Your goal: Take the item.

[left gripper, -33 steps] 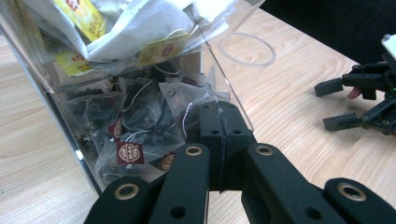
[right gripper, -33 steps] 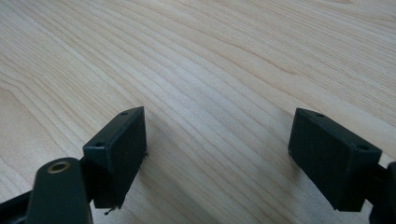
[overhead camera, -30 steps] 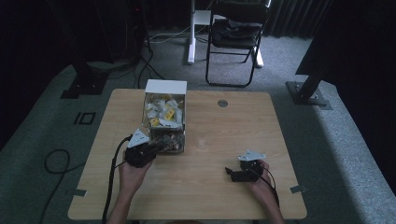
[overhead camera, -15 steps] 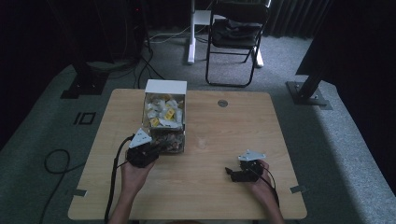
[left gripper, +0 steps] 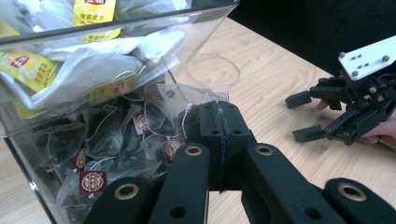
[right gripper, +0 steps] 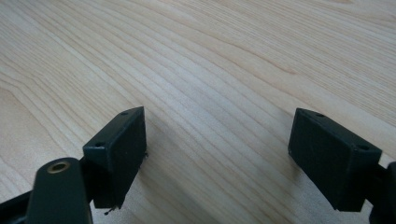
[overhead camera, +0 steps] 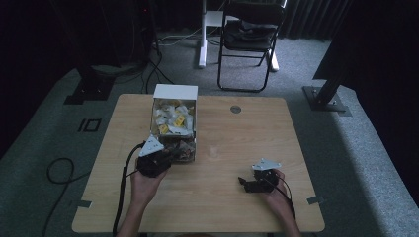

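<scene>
High view, from left to right: the left hand-held gripper sits at the near end of the clear box, its tip pushed into the heap of tea bags spilling from that end. The left gripper view looks along its jaws, which are pressed flat together; a thread and a fold of clear tea-bag wrapper sit right at their tip, so they seem pinched on a bag, though the contact itself is hidden behind the jaw blocks. The bags lie straight ahead of this hand-held gripper and a little to its left, dark red-tagged ones low in the box and yellow-tagged ones stacked above. The box's long axis runs away from the person, toward the far edge of the table.

Farther right, the right hand-held gripper rests low over bare wood, well apart from the box, pointing left toward it; its jaws stand wide apart with nothing between them.

The left hand is plainly nearer, so the next pull, likely drawing a bag back out toward the person, falls to it.
</scene>
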